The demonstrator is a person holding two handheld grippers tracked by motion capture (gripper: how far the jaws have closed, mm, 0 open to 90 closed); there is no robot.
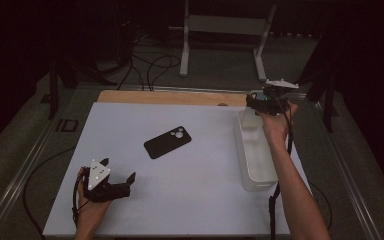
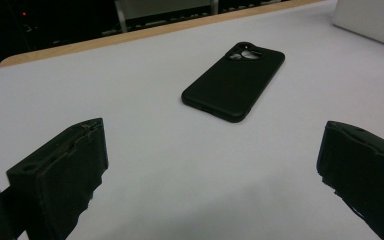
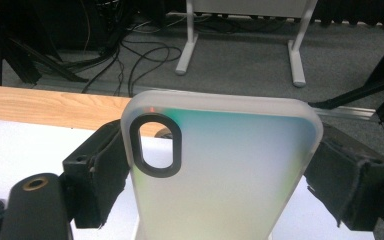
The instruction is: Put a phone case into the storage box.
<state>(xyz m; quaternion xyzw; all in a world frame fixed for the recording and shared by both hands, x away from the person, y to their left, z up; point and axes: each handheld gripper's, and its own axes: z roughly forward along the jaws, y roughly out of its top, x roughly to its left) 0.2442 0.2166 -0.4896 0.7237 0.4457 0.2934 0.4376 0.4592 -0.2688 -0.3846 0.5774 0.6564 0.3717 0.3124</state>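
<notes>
A black phone case lies flat, back up, near the middle of the white table. My left gripper stands open on the near left, its jaws wide apart and empty, with the black case ahead of it. A frosted translucent phone case with a black-ringed camera cutout is upright in my right gripper, which is shut on its two long edges. That gripper holds it above the far end of a white bin.
The long white bin runs along the table's right side; its corner appears in the left gripper view. A wooden strip edges the far side of the table. Beyond it lie cables and a white stand on the floor.
</notes>
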